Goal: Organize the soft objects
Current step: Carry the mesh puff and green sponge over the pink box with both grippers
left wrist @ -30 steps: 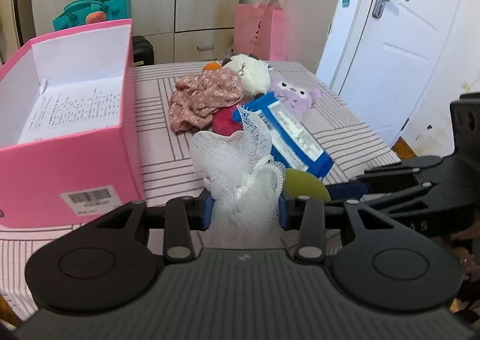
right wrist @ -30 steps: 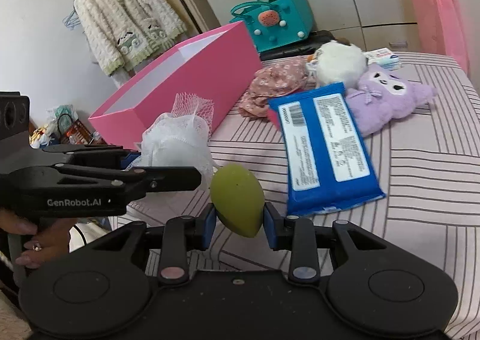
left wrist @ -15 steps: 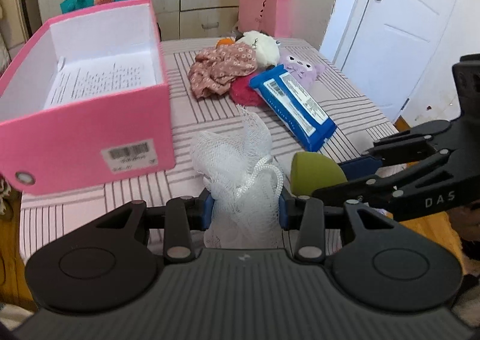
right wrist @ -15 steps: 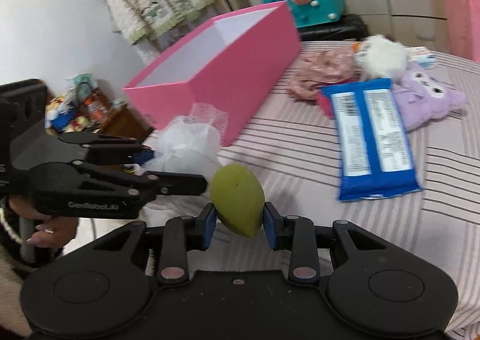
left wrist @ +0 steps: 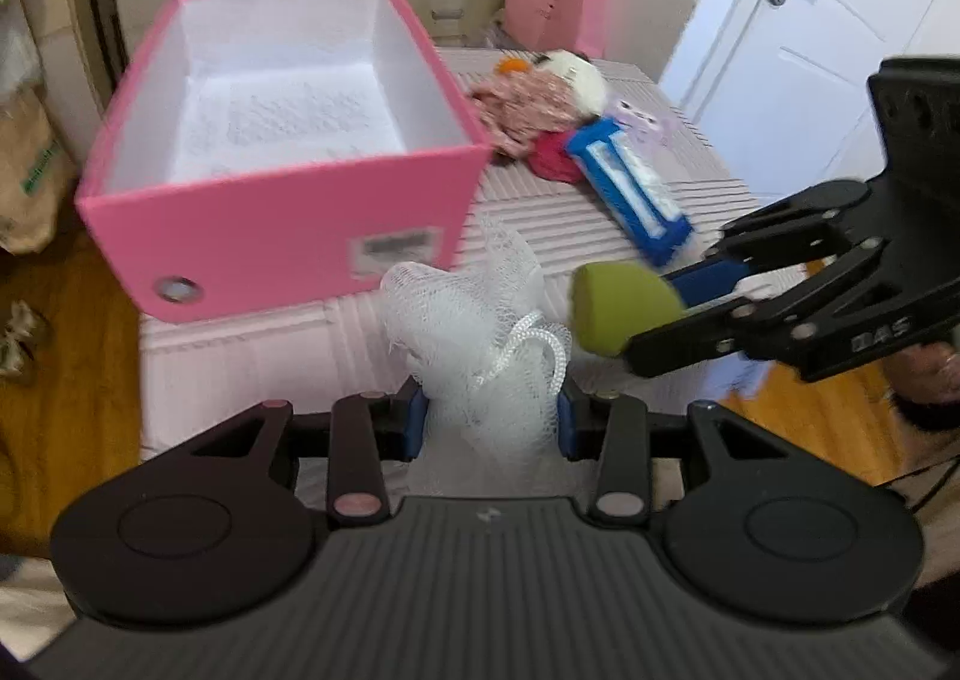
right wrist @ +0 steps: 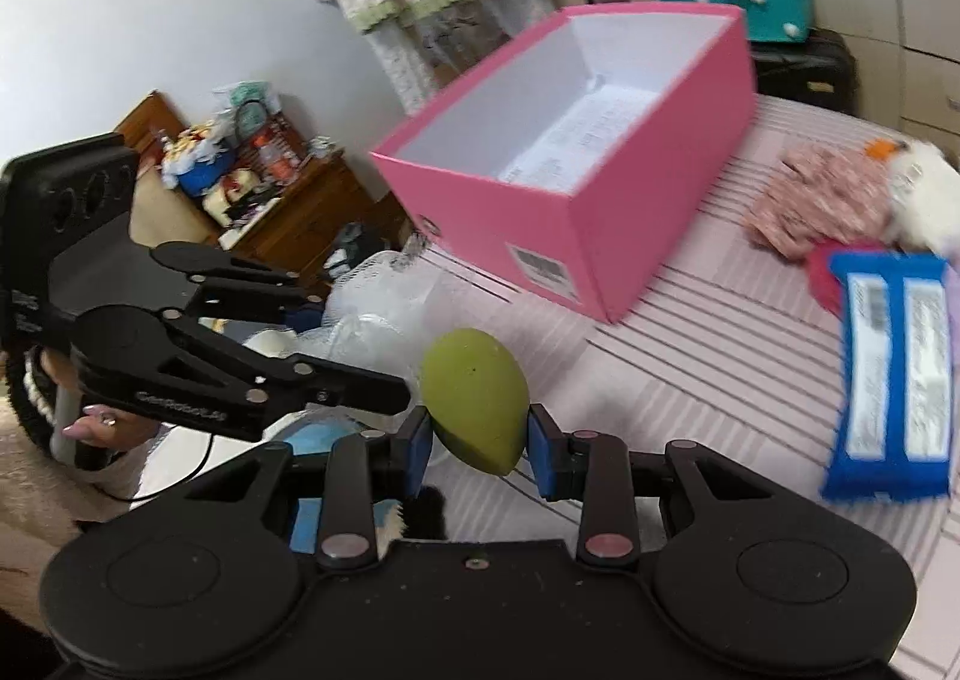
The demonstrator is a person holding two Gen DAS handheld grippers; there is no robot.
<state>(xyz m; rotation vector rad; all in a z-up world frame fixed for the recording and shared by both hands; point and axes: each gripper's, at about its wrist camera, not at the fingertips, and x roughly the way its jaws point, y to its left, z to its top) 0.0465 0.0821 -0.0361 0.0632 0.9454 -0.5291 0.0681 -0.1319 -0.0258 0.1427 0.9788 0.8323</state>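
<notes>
The left tongs [left wrist: 489, 419] are closed on a white mesh bath puff [left wrist: 480, 332], the blue pads pressing its lower part from both sides while the netting and a white cord loop bulge out above them. The right tongs [right wrist: 479, 449] are clamped on a green egg-shaped sponge [right wrist: 474, 401], held by its narrow end with the rounded end pointing away. Both are held side by side above the near edge of the bench [left wrist: 336, 332], which wears a pink striped cloth; in the left wrist view the sponge [left wrist: 618, 317] sits just right of the puff, apart from it.

Beyond them, on the left part of the bench, stands an open pink box [left wrist: 282, 236] with a white inside and a printed sheet of paper on its bottom. To the right of the box lies a cluster of soft things: a pink flowered cloth [left wrist: 522, 107], a white fluffy toy [left wrist: 576, 80], something red [left wrist: 552, 158], a blue pack of wipes [left wrist: 636, 188] and, partly hidden behind it, a pale purple plush toy [left wrist: 645, 119]. Motion blur softens much of both views.

A hand [right wrist: 99, 422] with painted nails grips the left handle at the left edge of the right wrist view.
</notes>
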